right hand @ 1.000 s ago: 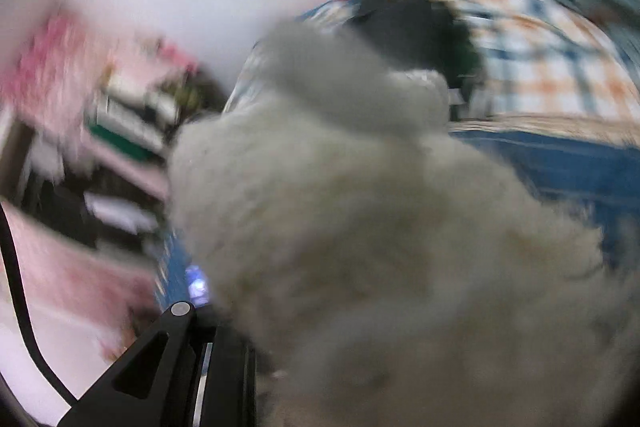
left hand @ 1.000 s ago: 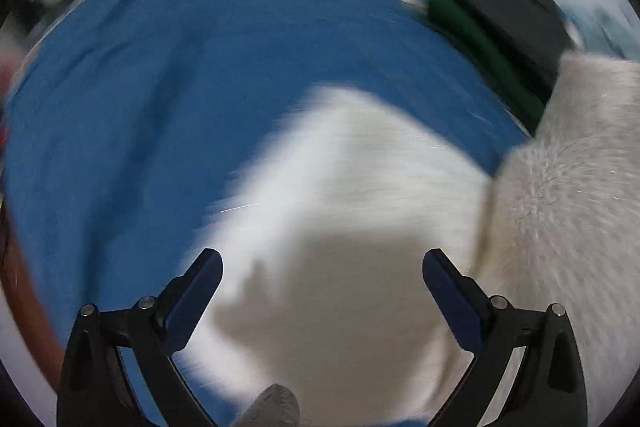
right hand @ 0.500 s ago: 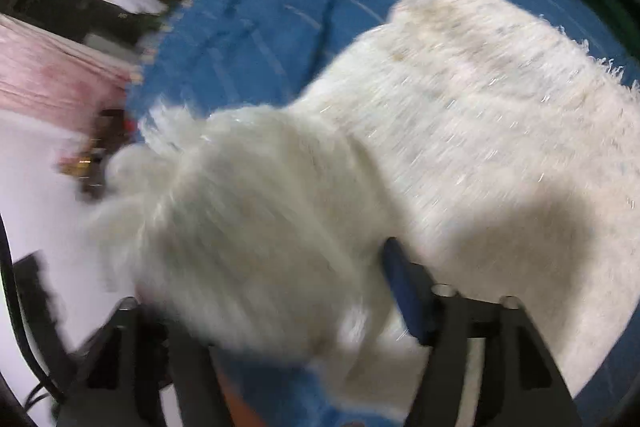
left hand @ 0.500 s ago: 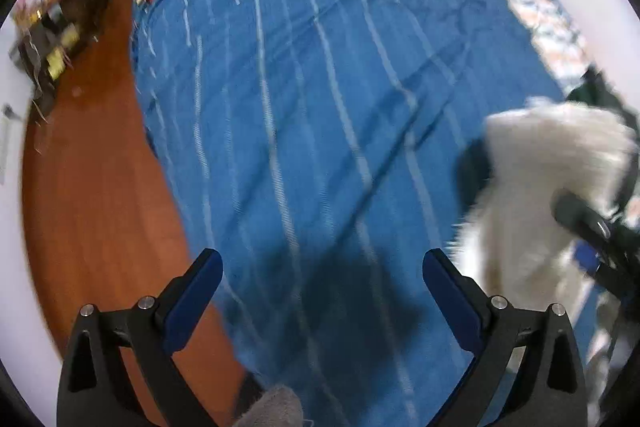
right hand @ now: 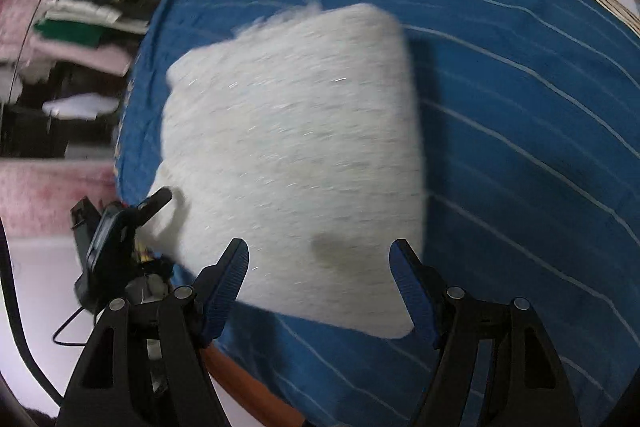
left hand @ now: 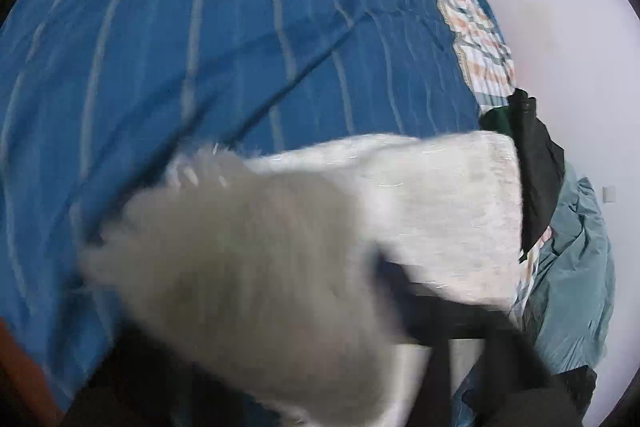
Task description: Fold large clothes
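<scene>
A white fluffy garment [right hand: 292, 155] lies folded into a rough rectangle on the blue striped bedspread [right hand: 520, 107]. My right gripper [right hand: 320, 283] is open and empty just above its near edge. The left gripper [right hand: 156, 203] shows at the garment's left corner in the right wrist view. In the left wrist view a blurred bunch of the white garment [left hand: 248, 287] fills the foreground and hides the left fingers, so their state is unclear. The flat part of the garment [left hand: 440, 195] lies beyond.
Dark green and black clothes [left hand: 532, 163] and a teal cover [left hand: 576, 267] lie at the bed's far side by a plaid sheet [left hand: 472, 19]. Shelves with stacked clothes [right hand: 88, 7] stand beyond the bed. The bed's orange wooden edge [right hand: 248, 383] is near.
The right gripper has let go of the white garment and pulled back; the garment now lies flat and folded. The left gripper has moved onto the garment's corner, which now covers its view.
</scene>
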